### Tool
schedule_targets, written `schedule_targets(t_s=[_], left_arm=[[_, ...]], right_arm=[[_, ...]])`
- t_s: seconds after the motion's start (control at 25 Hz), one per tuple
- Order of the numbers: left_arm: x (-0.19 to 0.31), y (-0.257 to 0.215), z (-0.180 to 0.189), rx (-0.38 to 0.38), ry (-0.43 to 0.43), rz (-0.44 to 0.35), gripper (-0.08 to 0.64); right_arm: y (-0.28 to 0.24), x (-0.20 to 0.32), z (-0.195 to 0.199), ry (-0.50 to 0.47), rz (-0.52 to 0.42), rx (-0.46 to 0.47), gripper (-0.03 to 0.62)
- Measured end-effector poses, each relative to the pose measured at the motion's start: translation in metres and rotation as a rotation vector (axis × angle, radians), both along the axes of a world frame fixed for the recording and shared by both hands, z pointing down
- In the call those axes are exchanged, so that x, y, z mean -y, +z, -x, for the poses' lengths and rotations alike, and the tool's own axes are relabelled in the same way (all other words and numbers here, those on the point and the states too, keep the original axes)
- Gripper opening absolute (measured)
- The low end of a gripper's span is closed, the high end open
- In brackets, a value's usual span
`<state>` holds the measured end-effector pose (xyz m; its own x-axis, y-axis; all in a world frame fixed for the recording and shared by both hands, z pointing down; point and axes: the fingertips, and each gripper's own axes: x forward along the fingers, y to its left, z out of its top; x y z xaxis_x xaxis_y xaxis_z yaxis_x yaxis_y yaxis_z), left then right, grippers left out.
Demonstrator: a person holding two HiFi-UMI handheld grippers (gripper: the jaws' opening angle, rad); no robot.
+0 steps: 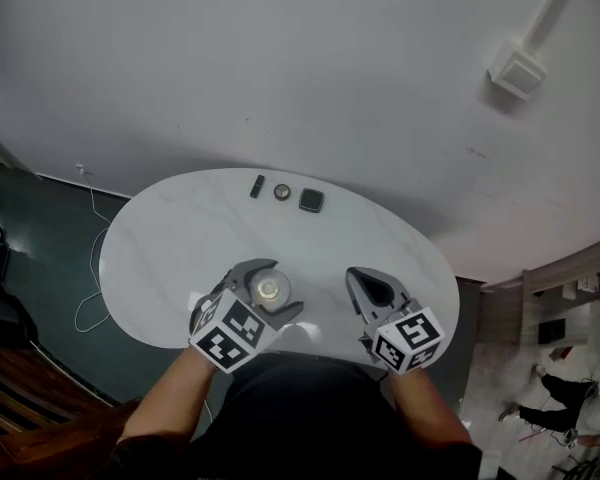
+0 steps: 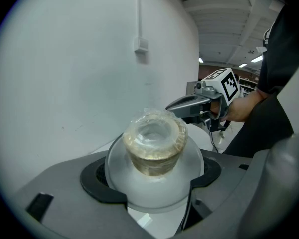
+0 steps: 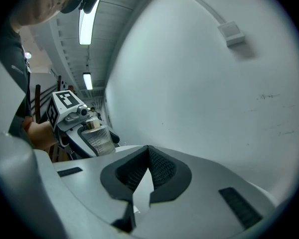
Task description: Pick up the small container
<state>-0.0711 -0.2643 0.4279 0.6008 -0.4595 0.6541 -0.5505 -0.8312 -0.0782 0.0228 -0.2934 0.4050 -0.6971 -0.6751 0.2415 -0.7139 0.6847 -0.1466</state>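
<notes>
The small container [image 1: 270, 289] is a translucent round cup with a crinkled plastic-wrapped top [image 2: 157, 142]. My left gripper [image 1: 277, 288] is shut on it, its dark pads pressing both sides of the cup's wide body, near the front edge of the white oval table [image 1: 180, 238]. From the right gripper view, the cup [image 3: 98, 138] stands upright in the left gripper [image 3: 87, 131]. My right gripper [image 1: 358, 278] is a short way to the right, shut, with nothing between its fingertips [image 3: 148, 156]. It also shows in the left gripper view as the right gripper [image 2: 179, 106].
Three small things lie in a row at the table's far edge: a black stick [image 1: 257, 186], a round disc [image 1: 282, 192] and a black square [image 1: 311, 200]. A white cable [image 1: 90, 268] trails on the dark floor at the left. A white wall rises behind the table.
</notes>
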Motion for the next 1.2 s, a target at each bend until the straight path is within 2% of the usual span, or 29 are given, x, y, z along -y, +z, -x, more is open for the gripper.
schedule_targets(t_s=[1.2], left_arm=[[0.002, -0.0016, -0.0001, 0.032, -0.001, -0.021, 0.343]], right_arm=[[-0.002, -0.0058, 0.0021, -0.025, -0.01, -0.012, -0.006]])
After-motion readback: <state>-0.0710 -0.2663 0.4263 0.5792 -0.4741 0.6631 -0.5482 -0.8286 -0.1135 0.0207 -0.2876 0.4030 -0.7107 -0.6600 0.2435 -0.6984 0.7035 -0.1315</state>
